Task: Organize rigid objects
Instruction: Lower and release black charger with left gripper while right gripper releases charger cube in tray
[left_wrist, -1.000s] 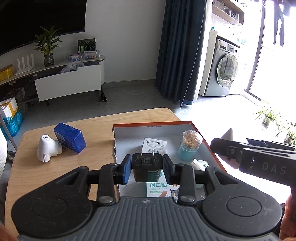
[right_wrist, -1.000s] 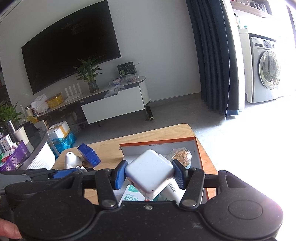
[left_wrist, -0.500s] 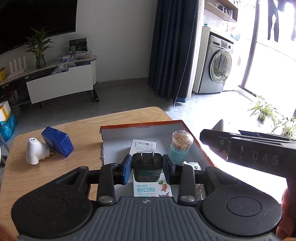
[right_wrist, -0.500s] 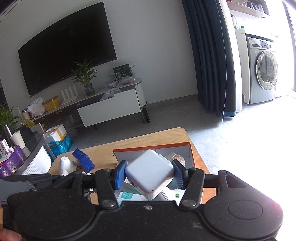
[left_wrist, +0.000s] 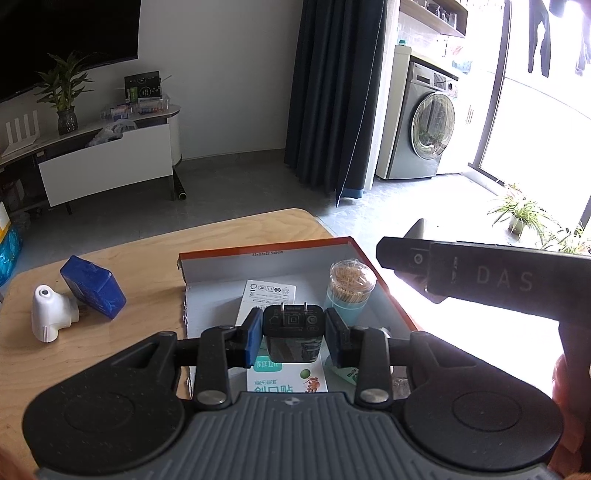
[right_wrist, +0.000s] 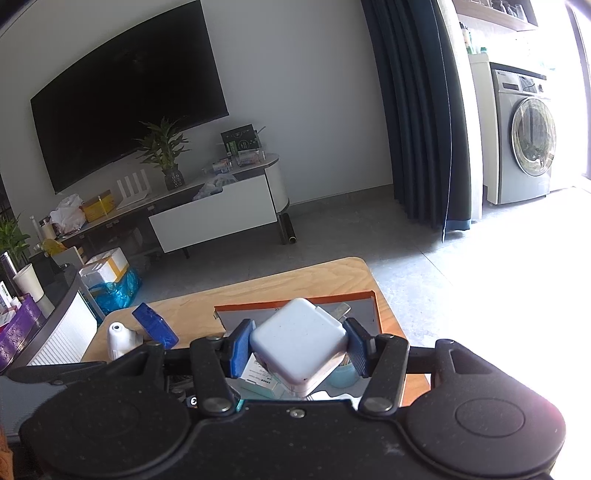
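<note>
My left gripper (left_wrist: 293, 334) is clamped on a black plug-in charger block (left_wrist: 293, 332), prongs up, above the orange-rimmed open cardboard box (left_wrist: 266, 248). My right gripper (right_wrist: 298, 345) clamps a white square power adapter (right_wrist: 299, 345) over that box (right_wrist: 364, 295). Left of both, a blue rectangular case (left_wrist: 92, 286) leans against a white plastic nozzle-shaped device (left_wrist: 50, 314) on the wooden table (left_wrist: 140, 266).

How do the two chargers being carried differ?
The black charger is dark and small, and its two metal prongs point up. The white charger is pale, bigger, sits cornerwise; no prongs show. Left hand-held gripper grips the black one, right hand-held gripper the white one. Both hang above the orange-rimmed box.
</note>
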